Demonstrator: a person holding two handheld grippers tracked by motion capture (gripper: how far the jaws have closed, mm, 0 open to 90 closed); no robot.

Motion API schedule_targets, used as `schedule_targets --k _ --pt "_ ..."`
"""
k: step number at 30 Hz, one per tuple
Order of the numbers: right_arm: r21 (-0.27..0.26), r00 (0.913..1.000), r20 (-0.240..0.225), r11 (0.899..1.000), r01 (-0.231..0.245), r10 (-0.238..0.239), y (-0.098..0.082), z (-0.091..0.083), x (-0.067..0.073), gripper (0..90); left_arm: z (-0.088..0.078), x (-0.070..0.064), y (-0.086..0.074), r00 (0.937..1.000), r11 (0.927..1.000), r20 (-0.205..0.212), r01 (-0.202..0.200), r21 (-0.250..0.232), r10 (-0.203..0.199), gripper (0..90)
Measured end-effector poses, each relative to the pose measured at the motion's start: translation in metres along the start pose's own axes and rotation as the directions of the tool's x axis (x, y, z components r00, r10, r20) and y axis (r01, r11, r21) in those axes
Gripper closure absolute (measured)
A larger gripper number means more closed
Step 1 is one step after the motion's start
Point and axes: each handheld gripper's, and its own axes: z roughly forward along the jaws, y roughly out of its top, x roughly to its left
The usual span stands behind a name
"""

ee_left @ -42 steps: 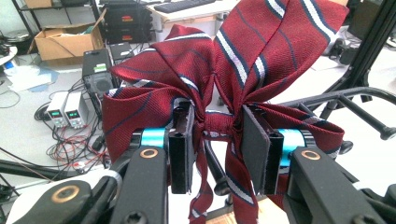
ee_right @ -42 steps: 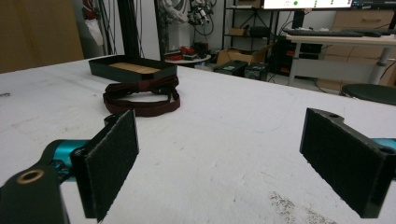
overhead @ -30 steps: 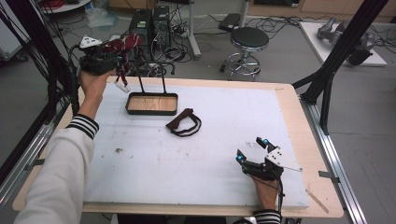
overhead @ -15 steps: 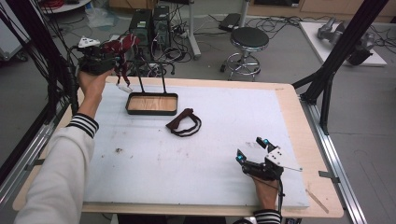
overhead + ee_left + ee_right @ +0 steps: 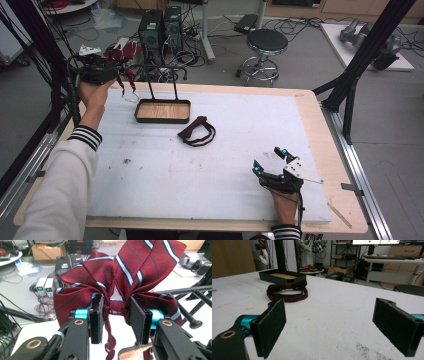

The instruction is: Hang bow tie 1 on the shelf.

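Left gripper (image 5: 113, 322) barely shifted, jaws clamping bow tie (image 5: 110, 287); right gripper (image 5: 337, 322) wide open.

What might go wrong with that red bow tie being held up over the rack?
The left claw pinches only the bow tie's narrow knot, so it may slip out. Its dangling strap may snag on the rack's posts above the tray. The right claw rests open, too far away to help.

Most of the desk (image 5: 210, 190) lies open; only the tray (image 5: 163, 111) with upright posts and a strap (image 5: 197, 133) obstruct near its far-left corner.
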Motion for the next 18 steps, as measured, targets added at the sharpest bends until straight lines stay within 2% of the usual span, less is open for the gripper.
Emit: schedule_targets --k 4,8,9,10,13,18 --pt "0.000 1.0000 0.001 1.000 0.001 -0.001 0.0000 0.0000 0.0000 10.8 0.0008 0.0016 -0.0014 0.9999 0.9999 0.004 0.014 0.005 -0.014 63.8" --pt "-0.002 1.0000 0.002 1.000 0.004 -0.004 0.0001 0.0001 -0.0002 10.9 0.0012 0.0024 -0.0019 0.9999 0.9999 -0.001 0.011 0.007 -0.011 63.8" --pt "0.000 1.0000 0.001 1.000 0.002 -0.002 0.0000 0.0000 0.0000 10.9 0.0012 0.0024 -0.0019 0.9999 0.9999 -0.001 0.011 0.007 -0.011 61.4" --pt "0.000 1.0000 0.001 1.000 0.001 -0.001 0.0000 0.0000 0.0000 10.9 0.0011 0.0033 -0.0025 0.9994 0.9993 0.004 0.036 0.006 -0.036 58.7" --pt "-0.001 1.0000 0.001 1.000 0.003 -0.003 0.0000 0.0001 -0.0002 10.9 0.0003 0.0032 -0.0027 0.9995 0.9995 -0.003 0.033 0.002 -0.033 52.1" --pt "-0.002 1.0000 0.001 1.000 0.009 -0.009 0.0000 0.0002 -0.0002 10.9 -0.0056 0.0047 -0.0032 0.9990 0.9989 0.030 0.033 -0.032 -0.032 43.4"
